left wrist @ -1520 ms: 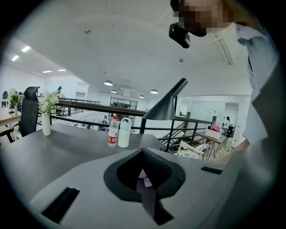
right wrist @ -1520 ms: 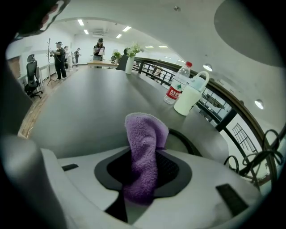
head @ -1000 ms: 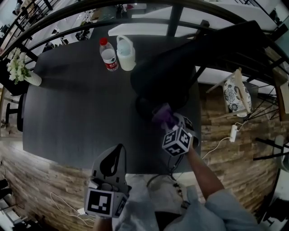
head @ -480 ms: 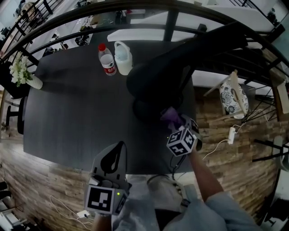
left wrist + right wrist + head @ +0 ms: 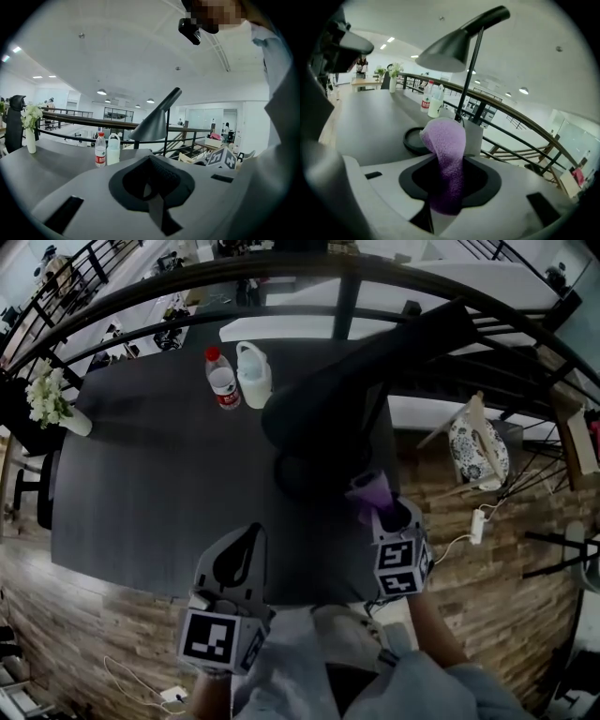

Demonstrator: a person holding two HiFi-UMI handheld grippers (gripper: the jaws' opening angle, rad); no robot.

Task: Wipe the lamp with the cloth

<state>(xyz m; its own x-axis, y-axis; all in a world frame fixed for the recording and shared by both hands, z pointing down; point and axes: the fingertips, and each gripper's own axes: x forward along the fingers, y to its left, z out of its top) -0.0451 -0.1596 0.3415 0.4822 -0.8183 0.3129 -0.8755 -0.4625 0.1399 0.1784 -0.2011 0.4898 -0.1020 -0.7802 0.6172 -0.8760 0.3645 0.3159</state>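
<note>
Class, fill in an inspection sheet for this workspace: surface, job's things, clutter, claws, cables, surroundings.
Surface: dark table.
Job's things: black lamp standing at the table's right side; purple cloth close to its base.
Clutter: water bottle and white jug at the far edge; flower vase at the far left corner.
Claws: left claw shut, empty; right claw shut on the cloth.
Cables: white power strip with cord on the floor, right.
Surroundings: railing beyond the table; patterned chair.
</note>
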